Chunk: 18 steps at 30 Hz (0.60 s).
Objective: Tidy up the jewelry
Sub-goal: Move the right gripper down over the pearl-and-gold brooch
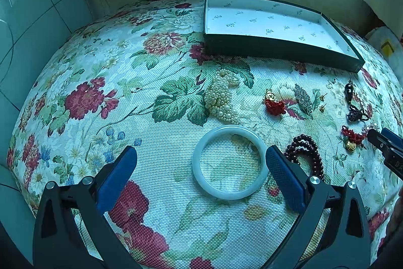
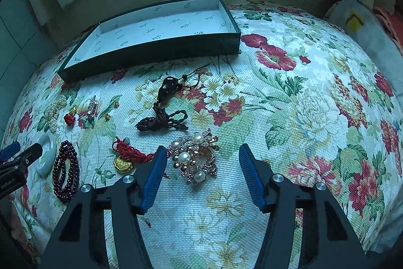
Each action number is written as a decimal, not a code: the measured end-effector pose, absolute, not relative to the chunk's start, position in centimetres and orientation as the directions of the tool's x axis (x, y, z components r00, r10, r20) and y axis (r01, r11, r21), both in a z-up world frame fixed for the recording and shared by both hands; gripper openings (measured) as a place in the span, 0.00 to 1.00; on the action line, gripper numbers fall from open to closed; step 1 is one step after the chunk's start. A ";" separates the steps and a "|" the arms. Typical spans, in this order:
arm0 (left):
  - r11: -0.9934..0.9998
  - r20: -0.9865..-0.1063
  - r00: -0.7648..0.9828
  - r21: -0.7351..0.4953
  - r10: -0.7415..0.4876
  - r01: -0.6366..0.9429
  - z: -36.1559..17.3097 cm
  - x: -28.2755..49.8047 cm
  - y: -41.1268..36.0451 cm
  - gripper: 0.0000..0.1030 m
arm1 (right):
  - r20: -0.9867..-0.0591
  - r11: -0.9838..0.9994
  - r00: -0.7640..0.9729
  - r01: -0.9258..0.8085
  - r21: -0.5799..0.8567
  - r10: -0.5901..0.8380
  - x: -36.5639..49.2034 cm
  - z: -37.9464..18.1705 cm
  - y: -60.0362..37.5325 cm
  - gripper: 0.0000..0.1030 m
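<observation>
**Jewelry spread on a floral cloth, both grippers released above it**

The jewelry lies loose on the cloth [image 1: 156, 143], none of it in the box [image 1: 277, 48], which sits at the far side with its white, printed lining bare.

The bangle [image 1: 201, 178] lies flat between the fingers of the left gripper [image 1: 201, 161]. Its jaws are spread wide and touch nothing, though the right finger stands just beside the bangle's rim. Far of the bangle is a heap of pearls [image 1: 221, 98]. To its right lies a dark red bead bracelet [image 1: 306, 154], partly hidden behind the right finger.

Further right are a red knot with a gold piece [image 1: 273, 103], a glittery clip [image 1: 303, 98] and two small studs [image 1: 323, 102], too small to make out. A black cord pendant [image 2: 163, 107] lies beyond them, its cord bunched.

The right gripper [image 2: 202, 163] is likewise released, jaws wide. The pearl brooch [image 2: 195, 159] lies between its fingertips, nearer the left finger; whether that finger touches it cannot be told. Left of it, a red cord charm with a gold coin [image 2: 124, 158] is partly covered by the same finger.

A pale bundle with a yellow mark [image 2: 355, 24] sits at the far right, cut off by the lens edge.
</observation>
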<state>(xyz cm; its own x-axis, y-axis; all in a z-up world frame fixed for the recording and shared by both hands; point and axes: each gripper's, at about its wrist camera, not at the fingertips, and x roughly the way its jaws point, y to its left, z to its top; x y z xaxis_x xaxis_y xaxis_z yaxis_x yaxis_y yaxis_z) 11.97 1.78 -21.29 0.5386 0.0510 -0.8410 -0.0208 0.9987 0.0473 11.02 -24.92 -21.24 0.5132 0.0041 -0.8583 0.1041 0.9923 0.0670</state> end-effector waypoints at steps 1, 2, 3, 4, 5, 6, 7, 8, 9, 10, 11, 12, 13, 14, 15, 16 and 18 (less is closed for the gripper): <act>0.999 -0.841 0.538 0.048 0.051 -0.019 -21.4 11.9 1.8 0.98 | -0.858 0.993 0.513 0.101 0.069 0.008 11.1 -21.3 -24.8 0.54; 0.999 -0.842 0.537 0.049 0.051 -0.018 -21.4 12.0 1.7 0.98 | -0.859 0.993 0.512 0.098 0.071 0.011 11.2 -21.4 -24.8 0.52; 0.999 -0.842 0.537 0.051 0.052 -0.017 -21.5 11.9 1.7 0.98 | -0.859 0.993 0.512 0.094 0.075 0.016 11.3 -21.5 -24.8 0.50; 0.999 -0.842 0.536 0.051 0.052 -0.016 -21.5 11.9 1.7 0.98 | -0.858 0.993 0.514 0.091 0.076 0.018 11.3 -21.5 -24.7 0.48; 0.999 -0.843 0.536 0.051 0.052 -0.016 -21.5 12.0 1.7 0.98 | -0.857 0.993 0.514 0.088 0.076 0.021 11.4 -21.5 -24.7 0.47; 0.999 -0.843 0.536 0.051 0.051 -0.016 -21.6 12.0 1.7 0.98 | -0.857 0.993 0.515 0.085 0.078 0.023 11.4 -21.4 -24.6 0.45; 0.999 -0.843 0.535 0.051 0.052 -0.016 -21.6 12.0 1.7 0.98 | -0.857 0.993 0.515 0.083 0.083 0.029 11.5 -21.4 -24.6 0.42; 0.999 -0.844 0.534 0.050 0.052 -0.018 -21.6 12.0 1.7 0.98 | -0.858 0.993 0.512 0.082 0.089 0.035 11.5 -21.4 -24.7 0.39; 0.999 -0.844 0.533 0.049 0.051 -0.018 -21.7 12.0 1.7 0.98 | -0.859 0.992 0.511 0.080 0.096 0.042 11.5 -21.3 -24.7 0.38; 0.999 -0.845 0.533 0.048 0.050 -0.017 -21.7 12.0 1.7 0.98 | -0.858 0.992 0.511 0.078 0.102 0.048 11.4 -21.2 -24.7 0.35; 0.999 -0.845 0.533 0.048 0.050 -0.017 -21.7 12.1 1.7 0.98 | -0.858 0.992 0.511 0.076 0.105 0.051 11.4 -21.2 -24.7 0.33; 0.999 -0.845 0.533 0.049 0.050 -0.017 -21.7 12.1 1.6 0.98 | -0.859 0.991 0.509 0.073 0.108 0.056 11.4 -21.1 -24.7 0.32; 0.999 -0.845 0.532 0.048 0.049 -0.016 -21.7 12.1 1.7 0.98 | -0.859 0.991 0.508 0.071 0.112 0.061 11.3 -21.1 -24.7 0.31; 0.999 -0.845 0.532 0.049 0.049 -0.015 -21.7 12.0 1.6 0.98 | -0.860 0.991 0.506 0.070 0.117 0.066 11.3 -21.1 -24.7 0.31; 0.999 -0.845 0.532 0.050 0.050 -0.014 -21.7 12.1 1.6 0.98 | -0.859 0.990 0.506 0.070 0.122 0.070 11.2 -21.0 -24.7 0.30; 0.999 -0.845 0.532 0.050 0.050 -0.014 -21.7 12.0 1.5 0.98 | -0.858 0.990 0.508 0.071 0.125 0.072 11.1 -20.9 -24.7 0.30; 0.999 -0.845 0.532 0.051 0.051 -0.014 -21.7 12.1 1.5 0.98 | -0.856 0.989 0.511 0.071 0.127 0.073 10.9 -20.6 -24.9 0.30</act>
<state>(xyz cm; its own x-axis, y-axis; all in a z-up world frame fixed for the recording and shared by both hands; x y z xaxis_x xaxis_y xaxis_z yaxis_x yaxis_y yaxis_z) 12.06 1.51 -21.65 0.5325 0.0507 -0.8449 -0.0137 0.9986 0.0513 10.95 -24.85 -20.58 0.5114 0.0734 -0.8562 0.0707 0.9894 0.1271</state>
